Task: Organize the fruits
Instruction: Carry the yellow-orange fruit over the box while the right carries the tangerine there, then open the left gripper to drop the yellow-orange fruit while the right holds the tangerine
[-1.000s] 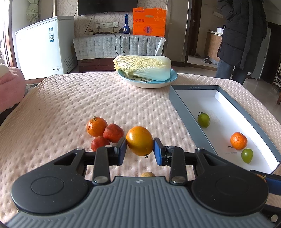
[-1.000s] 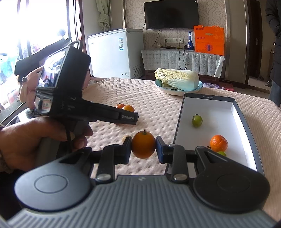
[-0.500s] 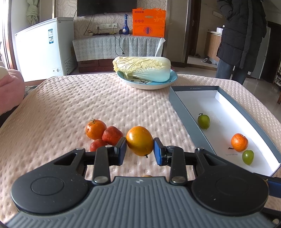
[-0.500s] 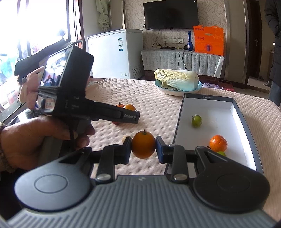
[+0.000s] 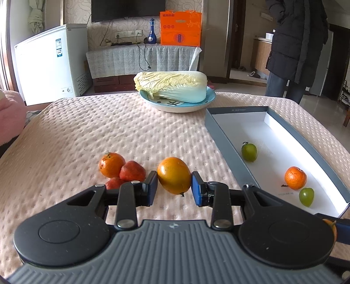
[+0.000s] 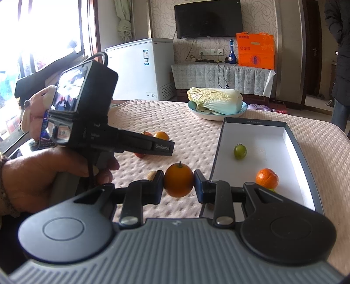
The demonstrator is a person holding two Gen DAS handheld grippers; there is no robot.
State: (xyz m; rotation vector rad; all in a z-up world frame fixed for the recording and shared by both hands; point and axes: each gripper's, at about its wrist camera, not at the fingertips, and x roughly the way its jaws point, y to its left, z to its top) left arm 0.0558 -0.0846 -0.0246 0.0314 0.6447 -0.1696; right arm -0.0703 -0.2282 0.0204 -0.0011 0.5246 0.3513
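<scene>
red fruit (image 5: 114, 183): half behind finger | green fruit (image 6: 272, 190): mostly hidden | standing person (image 5: 297, 45): head cropped

Home living room: television (image 6: 208, 18), freezer (image 6: 140, 67).

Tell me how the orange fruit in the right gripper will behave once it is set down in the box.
The orange fruit is round and smooth, so it will probably roll on the box's flat white floor. It looks firm, since the pads leave no visible dent.
</scene>
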